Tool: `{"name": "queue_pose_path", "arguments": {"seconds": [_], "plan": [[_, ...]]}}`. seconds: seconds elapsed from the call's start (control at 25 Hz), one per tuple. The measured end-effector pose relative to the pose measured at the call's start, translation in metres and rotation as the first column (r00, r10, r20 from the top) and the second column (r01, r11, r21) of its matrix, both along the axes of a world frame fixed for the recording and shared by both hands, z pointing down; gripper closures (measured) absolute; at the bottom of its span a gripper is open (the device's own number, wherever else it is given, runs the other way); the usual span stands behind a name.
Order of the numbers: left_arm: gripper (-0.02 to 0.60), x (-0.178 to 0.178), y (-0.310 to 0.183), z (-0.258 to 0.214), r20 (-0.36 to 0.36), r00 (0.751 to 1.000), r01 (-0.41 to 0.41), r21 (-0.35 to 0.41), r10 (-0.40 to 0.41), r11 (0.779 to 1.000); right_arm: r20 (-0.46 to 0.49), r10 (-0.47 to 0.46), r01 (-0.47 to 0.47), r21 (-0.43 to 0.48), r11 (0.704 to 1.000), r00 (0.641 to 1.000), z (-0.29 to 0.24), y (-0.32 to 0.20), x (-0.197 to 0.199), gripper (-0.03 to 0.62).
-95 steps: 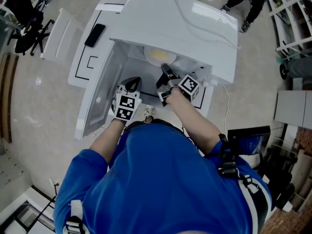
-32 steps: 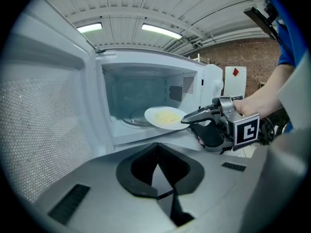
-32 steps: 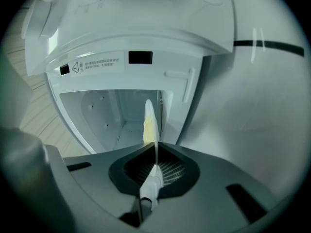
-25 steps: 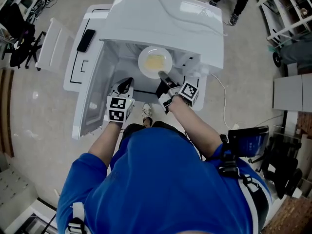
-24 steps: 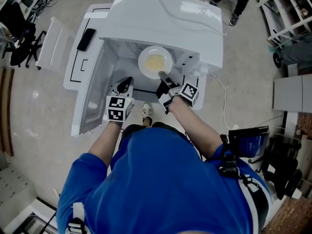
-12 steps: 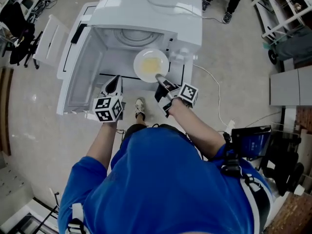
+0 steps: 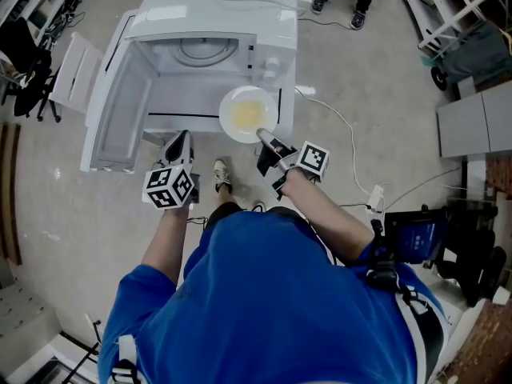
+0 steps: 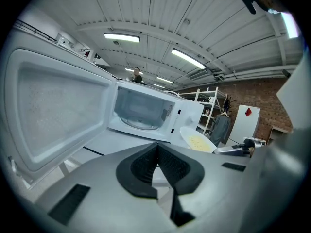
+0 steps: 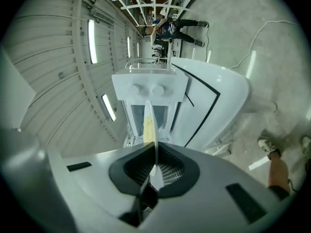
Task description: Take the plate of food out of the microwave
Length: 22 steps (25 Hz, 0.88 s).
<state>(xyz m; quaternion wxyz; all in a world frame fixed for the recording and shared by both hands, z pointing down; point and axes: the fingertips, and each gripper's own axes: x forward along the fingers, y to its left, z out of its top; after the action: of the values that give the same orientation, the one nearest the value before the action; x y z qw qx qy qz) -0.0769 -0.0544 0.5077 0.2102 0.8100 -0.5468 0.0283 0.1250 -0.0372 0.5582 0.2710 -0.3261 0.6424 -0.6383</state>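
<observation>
Plate of food [image 7: 249,114]: upper centre of your head view, outside the open microwave [image 7: 208,22], in front of its control panel [image 7: 272,62], rim pinched by the fingers of your right gripper [image 7: 264,138]. Left gripper [image 7: 181,144]: left of centre, fingers closed together, empty

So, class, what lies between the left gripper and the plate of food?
Only bare white table separates the left gripper from the plate, clearest in the head view.

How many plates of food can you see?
1. The plate is clamped by its rim in the right gripper, held outside the open microwave, near its control panel. No other plate shows.
</observation>
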Motion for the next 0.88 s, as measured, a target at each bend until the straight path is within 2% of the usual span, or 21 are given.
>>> {"name": "queue_pose_path", "arguments": {"seconds": [0.32,0.88], "plan": [[0.572,0.007,0.041,-0.007,-0.018,1.0,0.007,-0.007,-0.007,1.0,0.018,0.023,-0.023,0.007,1.0,1.0,-0.007,0.043,0.019,0.579],[0.572,0.004,0.046,-0.021,-0.048,0.996,-0.077,0.009,0.077,0.997,0.051,0.121,-0.122,0.021,0.992,0.991,-0.025,0.076,0.014,0.579]]}}
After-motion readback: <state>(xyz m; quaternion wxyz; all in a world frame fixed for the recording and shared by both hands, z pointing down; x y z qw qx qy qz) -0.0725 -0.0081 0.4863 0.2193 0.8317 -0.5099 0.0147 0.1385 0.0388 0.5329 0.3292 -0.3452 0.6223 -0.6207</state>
